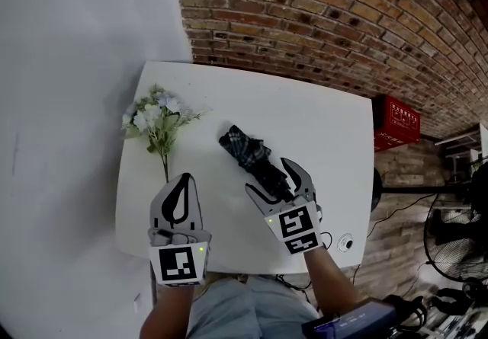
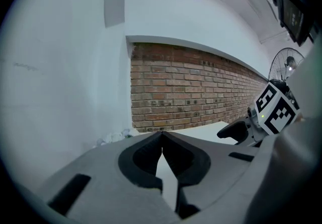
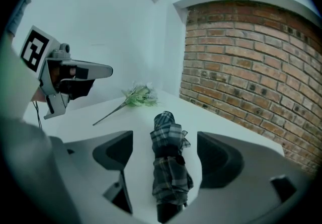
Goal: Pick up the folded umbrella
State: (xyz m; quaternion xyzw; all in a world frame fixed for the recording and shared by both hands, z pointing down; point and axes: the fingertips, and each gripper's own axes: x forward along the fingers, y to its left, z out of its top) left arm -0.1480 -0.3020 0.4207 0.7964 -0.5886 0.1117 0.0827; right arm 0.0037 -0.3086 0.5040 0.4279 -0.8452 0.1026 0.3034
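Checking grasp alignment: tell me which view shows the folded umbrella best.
The right gripper view: the folded umbrella lies centred and large, lengthwise between the right gripper's open jaws, plaid fabric clear. The head view shows it smaller, near end between those jaws. The left gripper view misses it.

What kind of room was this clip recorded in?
Probably an indoor workspace or studio corner rather than a home: a white table stands in the corner between a bare brick wall and a plain white wall, with a red crate and a standing fan nearby.
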